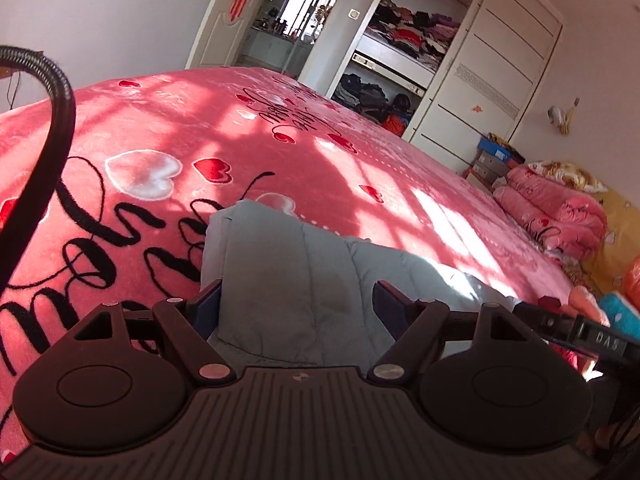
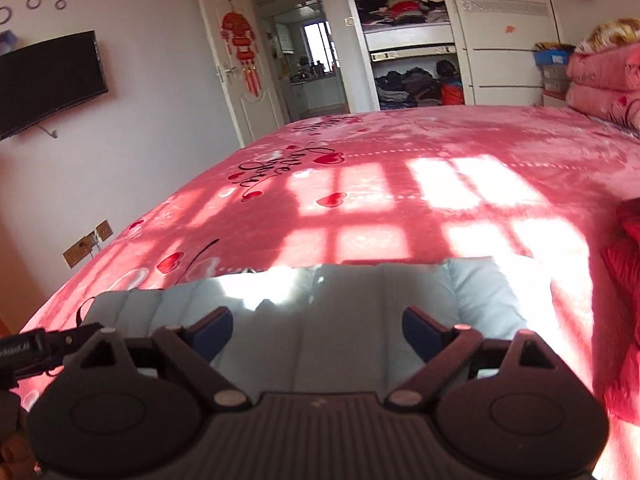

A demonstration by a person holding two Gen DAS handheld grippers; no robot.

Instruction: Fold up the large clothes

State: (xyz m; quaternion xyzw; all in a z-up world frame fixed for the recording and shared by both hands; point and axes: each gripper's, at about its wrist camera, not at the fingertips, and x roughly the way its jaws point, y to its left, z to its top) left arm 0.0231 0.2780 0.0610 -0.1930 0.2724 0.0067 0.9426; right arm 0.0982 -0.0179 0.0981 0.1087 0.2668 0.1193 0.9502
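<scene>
A grey quilted garment [image 1: 292,276] lies folded on a pink bed blanket with hearts [image 1: 160,128]. In the left wrist view my left gripper [image 1: 298,308] hovers just above the garment's near part, its blue-padded jaws wide apart and nothing pinched. In the right wrist view the same grey garment [image 2: 340,300] spreads flat across the pink blanket [image 2: 400,184], partly sunlit. My right gripper [image 2: 318,330] stands open over its near edge, with the pads clear of the cloth. The other gripper's black body [image 2: 32,350] shows at the left edge.
A black flexible hose [image 1: 44,160] arcs over the bed at the left. Folded pink quilts [image 1: 556,212] are stacked at the right bedside, with a red cloth [image 2: 628,248] nearby. An open wardrobe [image 1: 404,40] and doorway stand beyond the bed; a wall television [image 2: 48,80] hangs left.
</scene>
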